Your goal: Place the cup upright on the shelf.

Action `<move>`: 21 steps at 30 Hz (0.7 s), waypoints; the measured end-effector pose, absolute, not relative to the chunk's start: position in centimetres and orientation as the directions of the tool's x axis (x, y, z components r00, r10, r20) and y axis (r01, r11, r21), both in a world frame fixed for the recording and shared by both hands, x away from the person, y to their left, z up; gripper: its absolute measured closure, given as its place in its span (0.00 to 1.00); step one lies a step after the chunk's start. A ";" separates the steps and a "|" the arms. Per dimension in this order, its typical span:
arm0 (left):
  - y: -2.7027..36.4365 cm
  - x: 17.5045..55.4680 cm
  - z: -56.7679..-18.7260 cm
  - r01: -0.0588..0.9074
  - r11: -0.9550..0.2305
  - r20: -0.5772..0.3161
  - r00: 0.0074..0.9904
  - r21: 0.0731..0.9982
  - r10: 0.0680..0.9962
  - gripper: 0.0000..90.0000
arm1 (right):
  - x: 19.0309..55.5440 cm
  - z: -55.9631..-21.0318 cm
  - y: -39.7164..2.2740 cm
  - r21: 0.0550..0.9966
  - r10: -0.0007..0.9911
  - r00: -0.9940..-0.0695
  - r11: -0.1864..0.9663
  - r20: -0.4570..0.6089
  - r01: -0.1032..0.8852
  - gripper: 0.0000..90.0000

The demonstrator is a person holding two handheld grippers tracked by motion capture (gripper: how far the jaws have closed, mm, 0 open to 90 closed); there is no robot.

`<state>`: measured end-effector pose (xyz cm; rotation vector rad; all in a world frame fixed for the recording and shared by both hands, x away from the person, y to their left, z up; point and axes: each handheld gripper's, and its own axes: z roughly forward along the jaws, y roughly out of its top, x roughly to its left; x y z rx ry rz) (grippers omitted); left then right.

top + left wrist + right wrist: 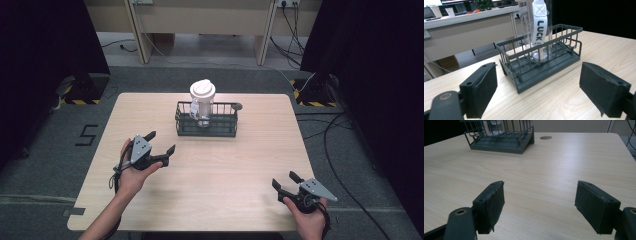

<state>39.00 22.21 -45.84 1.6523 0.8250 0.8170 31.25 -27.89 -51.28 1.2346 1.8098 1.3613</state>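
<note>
Approaching the bottle [202, 97] in the wire basket [206, 126] with left gripper [157, 143] jaws open; next, closing around it.

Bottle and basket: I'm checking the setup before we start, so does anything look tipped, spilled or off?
Nothing stands out. The bottle stands upright in the basket, lid on, strap hanging down its side. No spill shows on the table. Both grippers, left and right, are open and apart from the basket.
</note>
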 end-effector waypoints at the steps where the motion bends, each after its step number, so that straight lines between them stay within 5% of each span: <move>1: 22.2 39.0 -45.8 0.115 -0.194 0.106 0.526 0.974 0.844 0.16 | 31.2 -51.3 -27.9 0.939 0.901 -0.423 0.063 0.092 0.339 0.27; 21: 25.7 36.4 -48.4 0.176 -0.171 0.069 0.476 0.969 0.877 0.16 | 31.2 -51.3 -27.9 0.938 0.902 -0.421 0.064 0.091 0.340 0.27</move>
